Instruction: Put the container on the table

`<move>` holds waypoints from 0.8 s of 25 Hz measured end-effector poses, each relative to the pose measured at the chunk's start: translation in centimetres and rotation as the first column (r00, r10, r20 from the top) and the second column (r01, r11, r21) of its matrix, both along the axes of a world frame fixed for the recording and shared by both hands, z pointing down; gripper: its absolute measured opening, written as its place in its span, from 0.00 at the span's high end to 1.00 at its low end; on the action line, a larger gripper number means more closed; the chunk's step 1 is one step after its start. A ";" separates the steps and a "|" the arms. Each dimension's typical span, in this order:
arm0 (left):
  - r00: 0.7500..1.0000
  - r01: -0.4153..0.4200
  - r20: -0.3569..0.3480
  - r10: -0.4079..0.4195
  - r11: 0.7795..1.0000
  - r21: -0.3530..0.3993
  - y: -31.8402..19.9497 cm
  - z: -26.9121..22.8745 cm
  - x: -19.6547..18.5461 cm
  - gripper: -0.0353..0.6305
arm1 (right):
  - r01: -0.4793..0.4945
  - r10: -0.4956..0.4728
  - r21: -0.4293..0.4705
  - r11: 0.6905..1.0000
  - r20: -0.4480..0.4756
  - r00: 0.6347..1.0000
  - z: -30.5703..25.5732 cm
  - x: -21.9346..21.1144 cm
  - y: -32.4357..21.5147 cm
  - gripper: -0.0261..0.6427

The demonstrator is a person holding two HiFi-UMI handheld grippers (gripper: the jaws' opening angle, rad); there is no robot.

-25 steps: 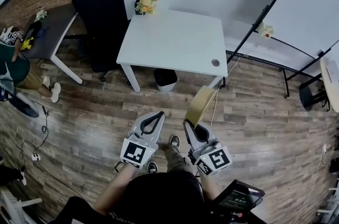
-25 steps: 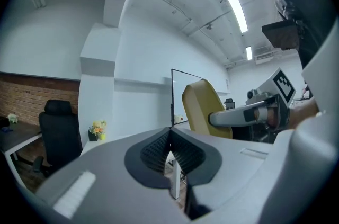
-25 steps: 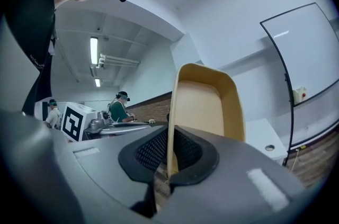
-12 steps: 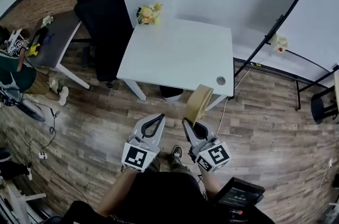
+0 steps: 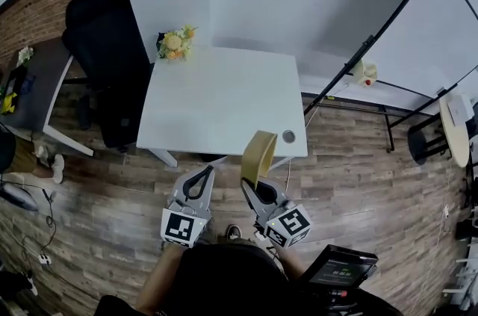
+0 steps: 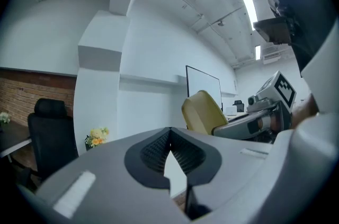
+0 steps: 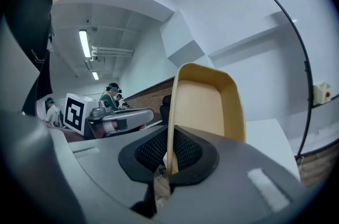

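Note:
A tan, shallow container (image 5: 258, 155) (image 7: 209, 106) stands on edge in the air, its rim pinched between the jaws of my right gripper (image 5: 249, 185) (image 7: 168, 157). It hangs over the near edge of the white table (image 5: 216, 101). My left gripper (image 5: 196, 183) (image 6: 168, 151) is shut with nothing in it, level beside the right one, just short of the table's front edge. In the left gripper view the container (image 6: 202, 113) and the right gripper show at the right.
A small bunch of yellow flowers (image 5: 173, 42) sits at the table's far left corner, and a round cable hole (image 5: 288, 136) is at its near right corner. A black office chair (image 5: 104, 60) stands left of the table. A black-framed whiteboard (image 5: 396, 31) leans at the right.
Both grippers and the container have moved forward towards the white table; the table's near edge has come from well ahead to just beneath the container. The grips look the same.

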State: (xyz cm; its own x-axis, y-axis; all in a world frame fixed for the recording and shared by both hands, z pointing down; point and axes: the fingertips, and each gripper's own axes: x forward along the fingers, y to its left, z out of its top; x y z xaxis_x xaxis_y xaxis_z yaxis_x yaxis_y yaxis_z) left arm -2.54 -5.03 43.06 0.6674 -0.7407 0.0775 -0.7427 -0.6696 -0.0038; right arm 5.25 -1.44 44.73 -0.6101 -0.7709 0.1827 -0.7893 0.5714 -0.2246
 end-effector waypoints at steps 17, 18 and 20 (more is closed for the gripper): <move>1.000 0.028 0.011 -0.027 0.997 -0.067 -15.0 4.4 -2.6 0.95 | 0.107 -0.113 -0.041 0.993 -0.178 0.978 3.6 -2.0 -15.3 0.91; 0.999 0.034 0.023 -0.033 0.997 -0.071 -16.0 4.6 -2.2 0.95 | 0.119 -0.125 -0.041 0.992 -0.172 0.977 3.7 -1.6 -16.5 0.91; 0.998 0.046 0.049 -0.042 0.995 -0.085 -18.1 4.5 -1.1 0.95 | 0.143 -0.147 -0.034 0.989 -0.165 0.975 3.5 -0.7 -19.2 0.91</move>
